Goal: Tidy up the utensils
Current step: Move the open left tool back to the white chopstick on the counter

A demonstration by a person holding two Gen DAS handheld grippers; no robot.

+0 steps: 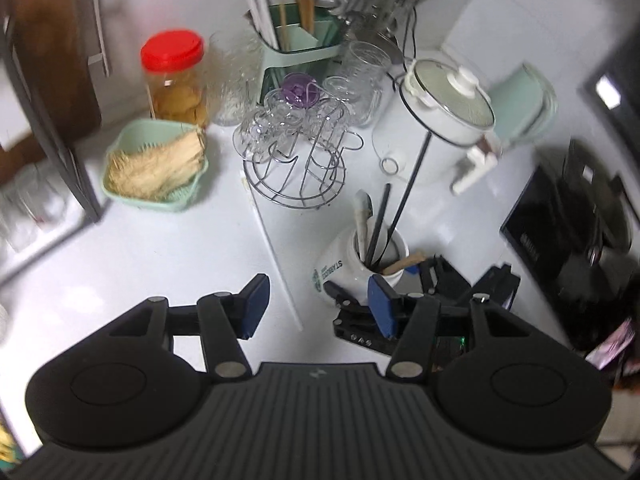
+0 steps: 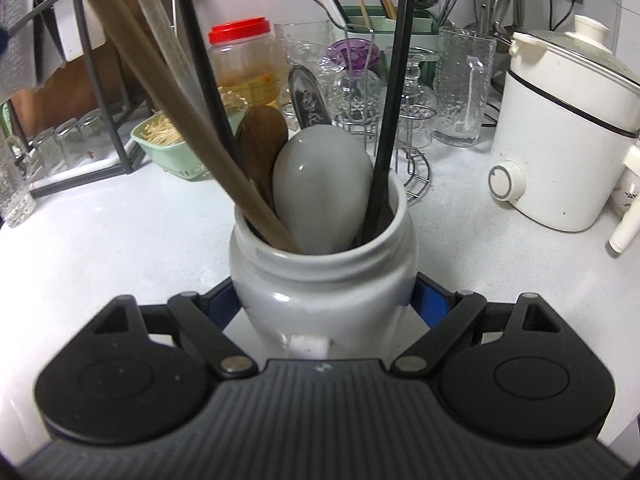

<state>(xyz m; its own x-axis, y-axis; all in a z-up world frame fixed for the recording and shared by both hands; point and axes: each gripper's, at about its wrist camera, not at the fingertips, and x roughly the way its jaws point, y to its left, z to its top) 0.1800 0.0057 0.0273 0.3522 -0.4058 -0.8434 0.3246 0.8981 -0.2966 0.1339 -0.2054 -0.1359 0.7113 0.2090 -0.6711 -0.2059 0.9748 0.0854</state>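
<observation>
**A:** Right tool (image 2: 326, 308) first, closest to us: its blue pads sit against both sides of the white jar (image 2: 324, 280), clamped on it low down, with the jar standing on the bench (image 2: 120, 240).

**B:** And the jar is packed. A grey spoon (image 2: 322, 192) sits bowl-up in the middle, a wooden spoon (image 2: 260, 148) just left of it, tan sticks leaning out to the left, black chopsticks (image 2: 390, 100) rising on the right.

**A:** Over to the left tool (image 1: 318, 308): spread wide, nothing between the pads. It hangs above the bench, and a white chopstick (image 1: 276, 256) lies flat on the surface ahead, between its fingers.

**B:** From that side the same jar shows just off the right finger, green logo facing the camera.

**A:** Further back, a wire rack (image 1: 296, 160) with glasses hung upside down, a green basket (image 1: 156, 168) to its left and a red-lidded jar (image 1: 176, 76) behind the basket.

**B:** At the far wall, the green utensil holder (image 1: 300, 40) with white and wooden chopsticks upright. The white cooker (image 2: 568, 152) stands to the right.
</observation>
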